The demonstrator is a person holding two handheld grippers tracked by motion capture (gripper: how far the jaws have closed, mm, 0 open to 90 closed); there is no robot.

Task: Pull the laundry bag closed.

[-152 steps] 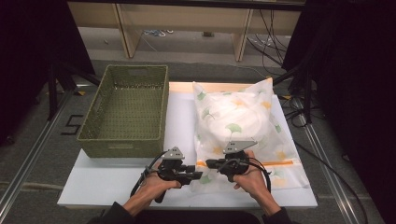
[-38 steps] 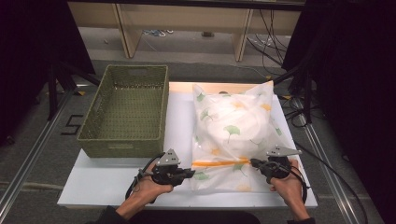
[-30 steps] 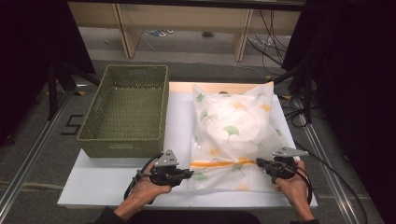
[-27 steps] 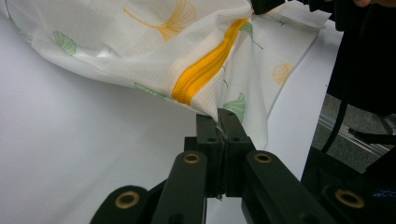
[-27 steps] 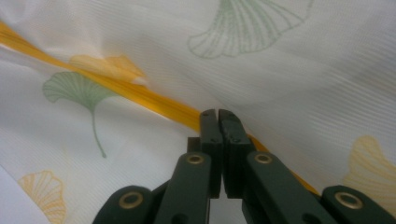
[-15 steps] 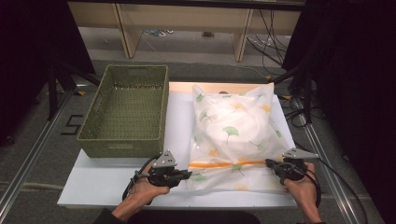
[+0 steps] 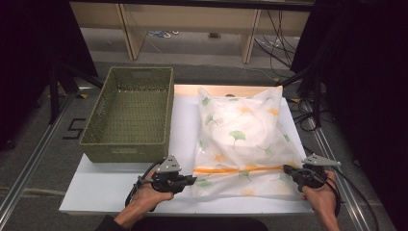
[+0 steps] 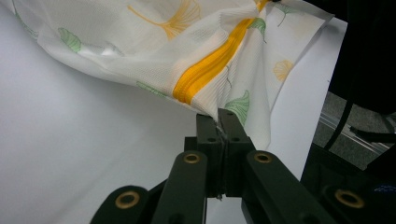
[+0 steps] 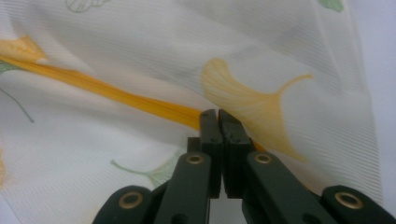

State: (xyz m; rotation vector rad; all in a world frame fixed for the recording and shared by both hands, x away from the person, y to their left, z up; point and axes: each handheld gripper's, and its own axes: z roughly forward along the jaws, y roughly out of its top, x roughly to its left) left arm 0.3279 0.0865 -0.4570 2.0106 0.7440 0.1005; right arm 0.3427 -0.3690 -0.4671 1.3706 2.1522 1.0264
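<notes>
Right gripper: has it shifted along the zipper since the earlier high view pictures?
Yes. The right gripper has slid rightward along the orange zipper, away from the green basket, and now sits at the bag's right edge, jaws shut.

We were in a lab or test room, not a home. We saw a white table [image 7: 120, 192] set on a grey floor [image 7: 43, 159], with metal rails [image 7: 29, 159] running along both sides. Black curtains [image 7: 365, 96] hung left and right. Loose cables [image 7: 284, 29] lay on the floor behind, near plain wooden frames [image 7: 130, 24]. A number was marked in black tape [image 7: 73, 129] on the floor.
</notes>
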